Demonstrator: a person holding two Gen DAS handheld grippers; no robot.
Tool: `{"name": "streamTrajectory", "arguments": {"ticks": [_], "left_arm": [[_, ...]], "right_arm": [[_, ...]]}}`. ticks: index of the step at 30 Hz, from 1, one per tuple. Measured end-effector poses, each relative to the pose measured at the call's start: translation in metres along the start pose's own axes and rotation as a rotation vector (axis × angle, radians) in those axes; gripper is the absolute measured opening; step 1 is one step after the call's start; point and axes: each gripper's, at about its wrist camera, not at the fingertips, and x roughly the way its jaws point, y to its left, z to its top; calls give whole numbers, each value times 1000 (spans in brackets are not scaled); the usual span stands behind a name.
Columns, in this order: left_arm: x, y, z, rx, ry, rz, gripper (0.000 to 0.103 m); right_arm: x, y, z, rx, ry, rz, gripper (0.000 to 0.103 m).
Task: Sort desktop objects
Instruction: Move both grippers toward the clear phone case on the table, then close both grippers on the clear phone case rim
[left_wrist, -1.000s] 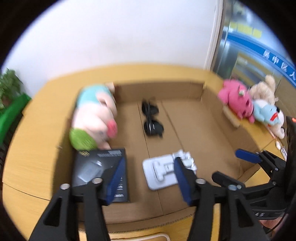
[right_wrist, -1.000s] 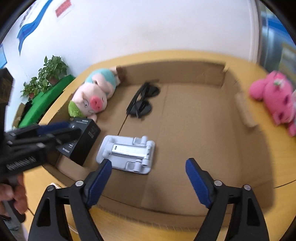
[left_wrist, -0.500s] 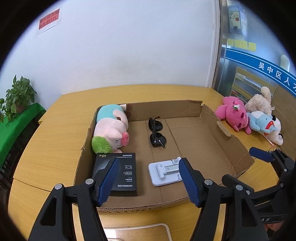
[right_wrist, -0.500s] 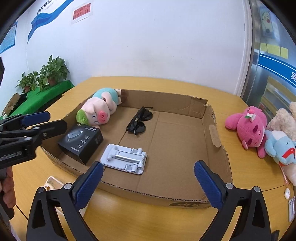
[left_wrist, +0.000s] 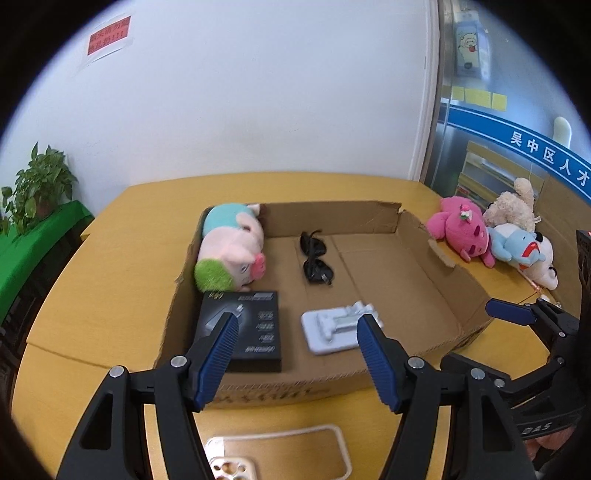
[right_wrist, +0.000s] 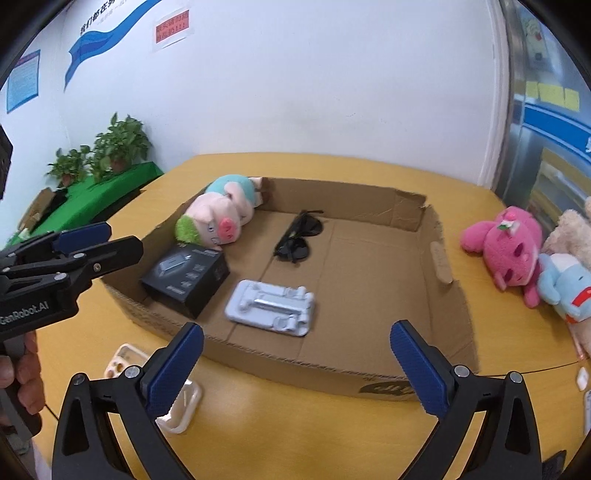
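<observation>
A shallow cardboard box (left_wrist: 447, 295) (right_wrist: 450, 314) on the yellow table holds a pink pig plush (left_wrist: 232, 251) (right_wrist: 218, 214), black sunglasses (left_wrist: 316, 258) (right_wrist: 299, 236), a black product box (left_wrist: 247, 328) (right_wrist: 186, 273) and a white phone stand (left_wrist: 332, 325) (right_wrist: 273, 306). My left gripper (left_wrist: 295, 332) is open and empty, above the box's near wall. My right gripper (right_wrist: 295, 347) is open and empty, in front of the box. A clear phone case (left_wrist: 280, 454) (right_wrist: 173, 402) lies on the table near me.
A pink plush (left_wrist: 461, 229) (right_wrist: 509, 240), a blue plush (left_wrist: 517, 247) (right_wrist: 565, 280) and a beige plush (left_wrist: 513, 206) lie on the table right of the box. Potted plants (right_wrist: 110, 147) on a green surface stand at far left.
Both grippers have pulled back and up from the box; the whole box and the phone case near the table's front now show. Both stayed open and empty.
</observation>
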Motion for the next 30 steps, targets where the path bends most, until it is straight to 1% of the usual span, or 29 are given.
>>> {"name": "streamTrajectory", "arguments": {"ticks": [1, 4, 8, 10, 11, 13, 15, 16, 20, 21, 22, 24, 25, 28, 30], "left_arm": [[0, 6, -7, -4, 13, 4, 67], [5, 24, -32, -19, 81, 25, 67], [10, 45, -60, -53, 152, 45, 67], [12, 56, -73, -68, 181, 49, 67], [12, 60, -78, -73, 190, 48, 67], [14, 68, -88, -82, 217, 41, 67], [19, 75, -98, -90, 257, 14, 67], [23, 79, -102, -103, 279, -12, 67], [44, 92, -115, -195, 370, -163, 67], [50, 94, -118, -211, 386, -191, 67], [55, 94, -121, -213, 403, -195, 67], [59, 90, -120, -190, 394, -199, 67], [61, 89, -119, -190, 407, -210, 67], [63, 85, -117, -181, 415, -203, 67], [62, 83, -115, -182, 412, -216, 67]], "right_arm": [[4, 4, -4, -6, 22, 41, 103], [22, 26, -23, -57, 87, 121, 103], [49, 52, -49, -70, 177, 230, 102], [61, 63, -61, -80, 215, 259, 98], [66, 67, -66, -87, 233, 264, 94], [75, 73, -75, -99, 262, 285, 92], [79, 77, -84, -114, 283, 326, 92], [81, 79, -87, -122, 293, 344, 92], [87, 82, -91, -123, 315, 385, 92], [89, 83, -92, -116, 322, 400, 92], [91, 83, -93, -113, 326, 411, 92], [93, 85, -94, -116, 319, 429, 93], [94, 86, -93, -117, 317, 437, 93], [94, 83, -92, -107, 313, 435, 94], [91, 75, -93, -82, 301, 441, 95]]}}
